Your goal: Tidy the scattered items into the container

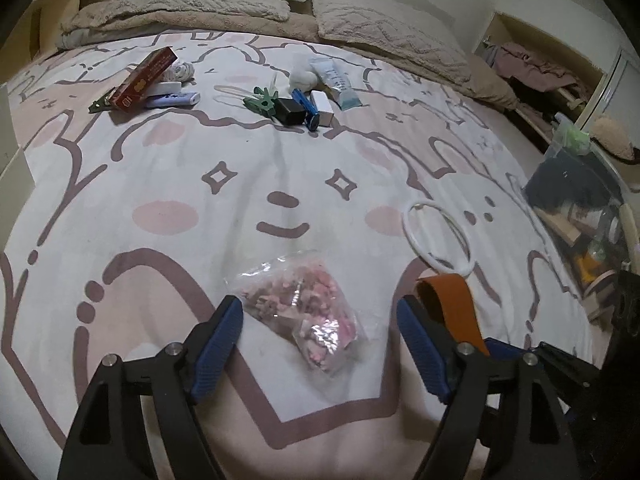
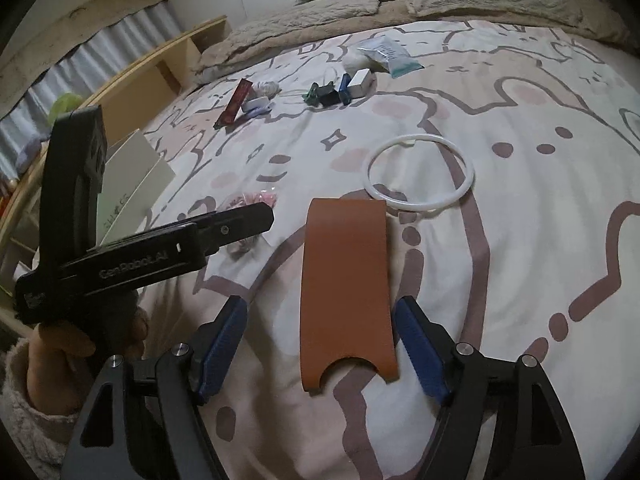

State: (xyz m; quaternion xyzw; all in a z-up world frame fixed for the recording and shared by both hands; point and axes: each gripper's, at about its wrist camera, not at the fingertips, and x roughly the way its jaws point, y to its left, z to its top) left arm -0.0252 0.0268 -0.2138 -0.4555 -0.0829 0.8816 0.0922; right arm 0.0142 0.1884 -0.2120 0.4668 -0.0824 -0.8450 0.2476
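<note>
Both views are lit dimly and evenly by soft indoor light; no single source is seen. Only faint shadows are cast on the white and pink patterned bedsheet beneath the small items. Slight glare is caught on the clear plastic bag of pink pieces. Straight lines are bent strongly toward the edges, and the corners are darkened by the lens rim. Fine detail is softened and grainy, particularly far off.

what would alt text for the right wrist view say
The open right gripper hovers over a bed with a flat orange leather piece lying between its fingers, not gripped. A white ring lies just beyond it, and small items are scattered farther up. At left, a hand holds the left gripper above a bag.
</note>
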